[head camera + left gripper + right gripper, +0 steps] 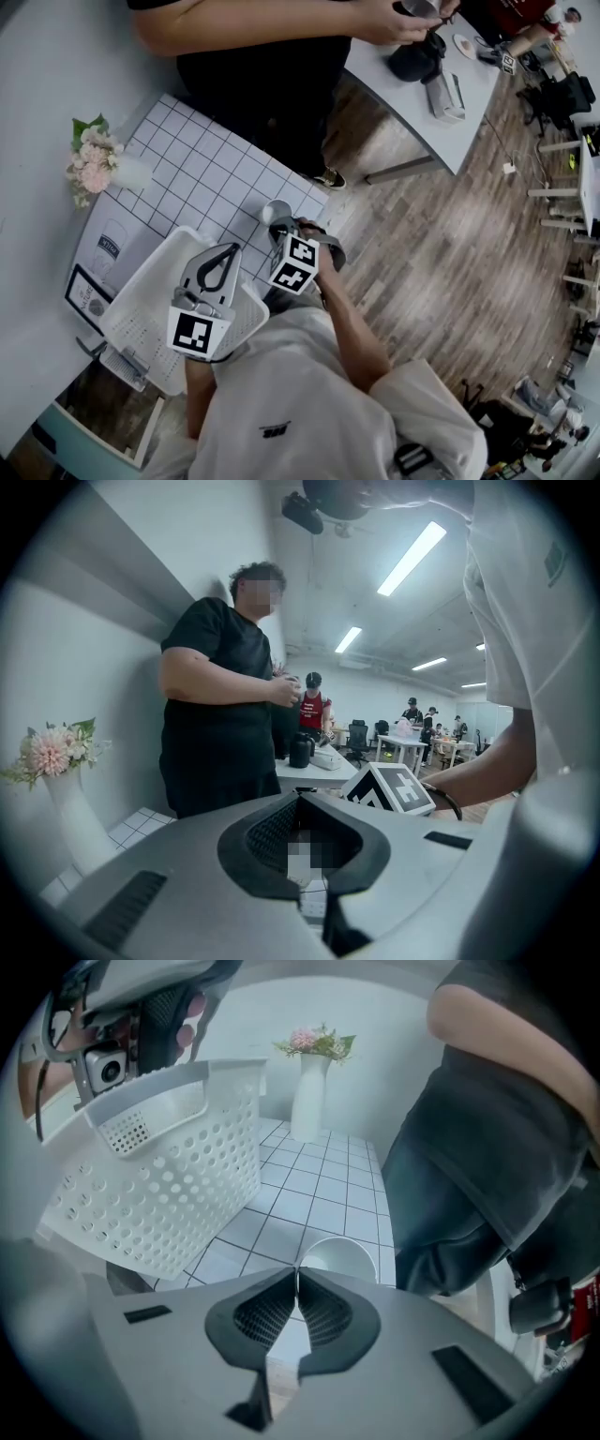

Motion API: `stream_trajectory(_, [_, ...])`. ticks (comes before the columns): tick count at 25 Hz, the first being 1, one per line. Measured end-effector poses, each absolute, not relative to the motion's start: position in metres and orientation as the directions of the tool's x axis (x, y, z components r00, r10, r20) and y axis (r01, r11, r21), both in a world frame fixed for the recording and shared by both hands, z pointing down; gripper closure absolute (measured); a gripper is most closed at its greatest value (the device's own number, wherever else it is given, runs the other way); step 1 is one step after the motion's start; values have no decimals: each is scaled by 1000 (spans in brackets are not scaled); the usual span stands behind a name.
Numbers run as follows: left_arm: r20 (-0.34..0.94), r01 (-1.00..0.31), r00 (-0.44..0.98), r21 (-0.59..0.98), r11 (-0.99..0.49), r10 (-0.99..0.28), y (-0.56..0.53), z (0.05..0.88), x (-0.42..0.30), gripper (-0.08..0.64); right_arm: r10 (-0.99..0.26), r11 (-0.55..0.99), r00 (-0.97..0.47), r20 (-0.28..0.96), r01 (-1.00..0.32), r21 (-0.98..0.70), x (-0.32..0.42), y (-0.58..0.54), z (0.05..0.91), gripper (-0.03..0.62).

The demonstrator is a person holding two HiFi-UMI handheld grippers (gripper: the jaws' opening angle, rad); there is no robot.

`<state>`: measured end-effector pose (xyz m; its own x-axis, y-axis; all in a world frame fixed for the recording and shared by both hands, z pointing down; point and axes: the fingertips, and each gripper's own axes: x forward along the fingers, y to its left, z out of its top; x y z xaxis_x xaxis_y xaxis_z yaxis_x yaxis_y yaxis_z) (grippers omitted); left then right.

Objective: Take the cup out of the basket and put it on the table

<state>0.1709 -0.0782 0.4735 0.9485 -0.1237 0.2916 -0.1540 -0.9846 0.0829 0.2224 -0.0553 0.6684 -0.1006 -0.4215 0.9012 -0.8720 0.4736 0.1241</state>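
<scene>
The white cup (276, 213) stands upright on the grid-patterned cloth (206, 173), close to the table's right edge and outside the white perforated basket (141, 314). In the right gripper view the cup (345, 1258) sits just beyond the jaws. My right gripper (284, 232) (297, 1272) is shut, its tips pinching the near rim of the cup. My left gripper (232, 250) (300, 799) hangs over the basket, shut and holding nothing. The basket (159, 1176) looks tilted, to the left of the cup.
A white vase of pink flowers (96, 169) (309, 1091) stands at the back of the cloth. A person in black (267, 75) stands right beside the table edge near the cup. Printed cards (94, 295) lie left of the basket. Another table (422, 75) is across the wooden floor.
</scene>
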Motion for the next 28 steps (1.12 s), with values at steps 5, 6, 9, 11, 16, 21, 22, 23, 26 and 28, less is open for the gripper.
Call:
stream_trajectory(5, [285, -160, 950, 91, -983, -128, -79, 472, 170, 554, -413, 498, -95, 906, -856, 137, 219, -57, 671, 571])
stream_trajectory(6, [286, -160, 949, 90, -983, -129, -79, 472, 170, 554, -410, 507, -94, 907, -850, 141, 218, -57, 671, 571])
stream_trajectory(9, [290, -161, 948, 90, -983, -129, -80, 472, 169, 554, -400, 531, -92, 912, -834, 149, 215, -58, 673, 571])
stream_trajectory(11, [289, -160, 949, 89, -983, -128, -80, 473, 169, 554, -392, 543, -93, 915, -827, 148, 212, -57, 675, 569])
stream_trajectory(16, [284, -156, 951, 86, -984, -126, -81, 472, 168, 554, -373, 564, -90, 923, -813, 148, 210, -54, 676, 568])
stream_trajectory(21, [278, -149, 953, 80, -986, -122, -78, 470, 167, 554, -369, 575, -99, 924, -806, 143, 209, -50, 673, 548])
stream_trajectory(22, [277, -148, 953, 79, -986, -121, -78, 469, 167, 554, -368, 576, -99, 925, -805, 143, 208, -49, 672, 536])
stream_trajectory(23, [276, -148, 954, 79, -986, -121, -78, 468, 167, 554, -368, 577, -98, 925, -804, 144, 208, -48, 671, 525])
stream_trajectory(26, [275, -148, 954, 77, -986, -122, -75, 466, 165, 554, -380, 570, -88, 921, -806, 159, 210, -44, 663, 509])
stream_trajectory(28, [270, -146, 955, 71, -987, -122, -74, 464, 164, 554, -403, 557, -80, 912, -812, 175, 212, -42, 655, 508])
